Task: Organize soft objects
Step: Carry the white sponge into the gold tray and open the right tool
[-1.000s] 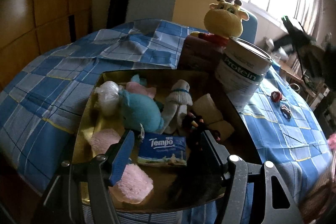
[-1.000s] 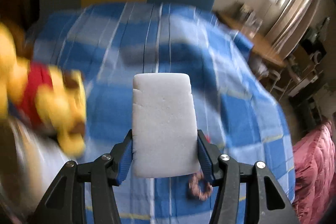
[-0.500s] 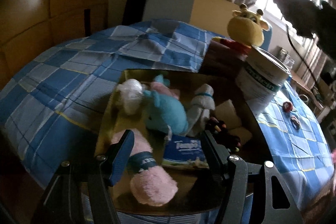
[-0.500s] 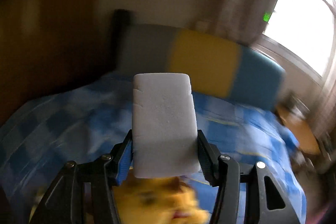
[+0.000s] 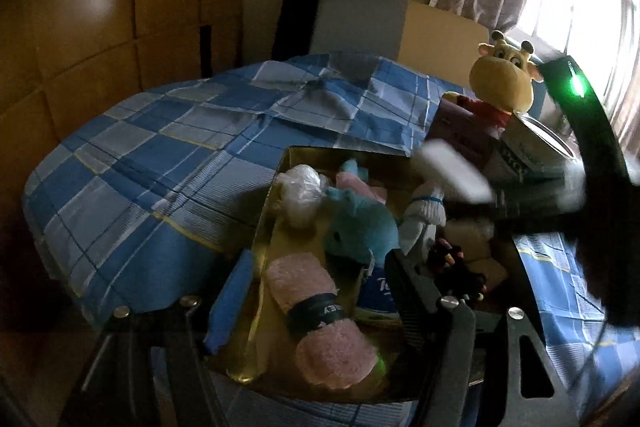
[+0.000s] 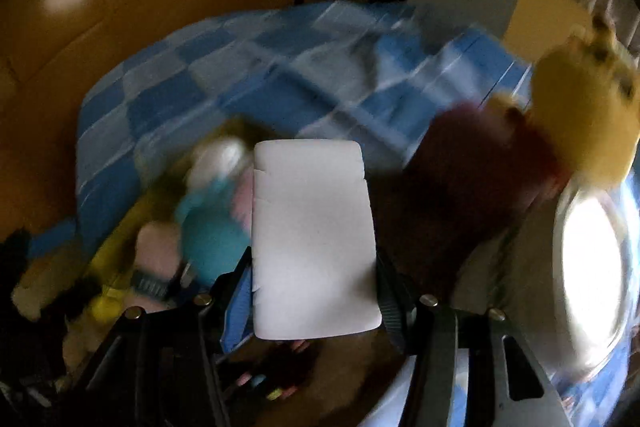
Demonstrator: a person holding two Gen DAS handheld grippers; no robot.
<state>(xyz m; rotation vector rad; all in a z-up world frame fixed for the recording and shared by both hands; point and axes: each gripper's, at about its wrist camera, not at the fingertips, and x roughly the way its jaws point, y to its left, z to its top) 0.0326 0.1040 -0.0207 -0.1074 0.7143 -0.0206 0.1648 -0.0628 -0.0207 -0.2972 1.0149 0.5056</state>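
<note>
Sponge (image 6: pixel 314 239), white, clamped in right gripper (image 6: pixel 314 291) jaws above crowded gold box (image 5: pixel 272 203). Left gripper (image 5: pixel 320 301) jaws apart, straddling box's near-left edge around pink towel roll (image 5: pixel 320 315).

We record one bed under a blue, white and yellow checked cotton cover (image 5: pixel 168 163). Directly on it we count: a shallow gold cardboard box (image 5: pixel 267 211); a dark maroon carton (image 5: pixel 460 123); a white cylindrical tin with green lettering (image 5: pixel 528 155). Cover creased near the headboard.
</note>
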